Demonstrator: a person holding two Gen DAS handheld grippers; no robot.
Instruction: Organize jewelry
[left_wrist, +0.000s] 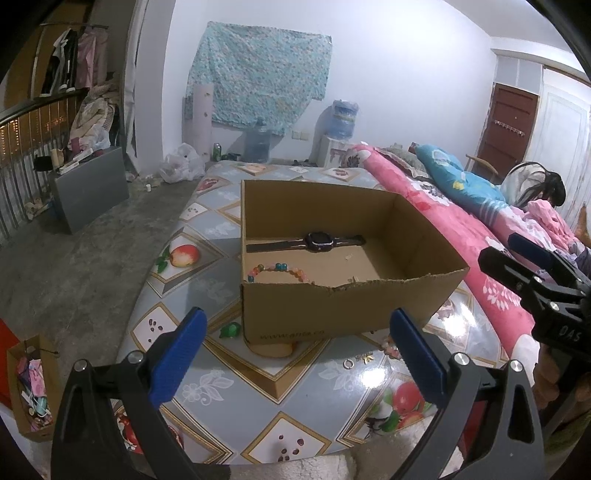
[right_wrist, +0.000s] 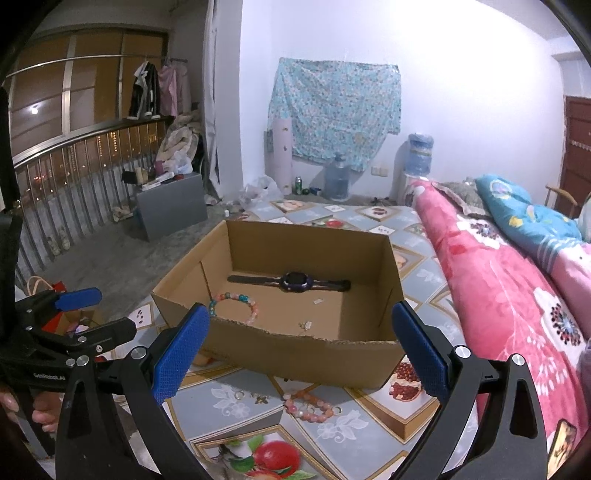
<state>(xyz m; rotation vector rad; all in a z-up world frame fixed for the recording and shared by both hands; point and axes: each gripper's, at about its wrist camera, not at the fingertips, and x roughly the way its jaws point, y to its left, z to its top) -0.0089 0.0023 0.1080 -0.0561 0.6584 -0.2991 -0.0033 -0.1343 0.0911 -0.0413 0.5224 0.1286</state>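
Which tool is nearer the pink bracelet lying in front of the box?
Right. The right tool hangs just above the pink bracelet; the left tool sits off to the bracelet's left, open like the right.

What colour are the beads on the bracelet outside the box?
Pink and peach beads on the bracelet, best seen from the right wrist view.

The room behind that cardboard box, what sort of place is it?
Most likely a lived-in bedroom at home: a pink floral quilt and blue pillow lie heaped on a bed, clothes hang on a rail, and a blue water dispenser bottle stands by the wall.
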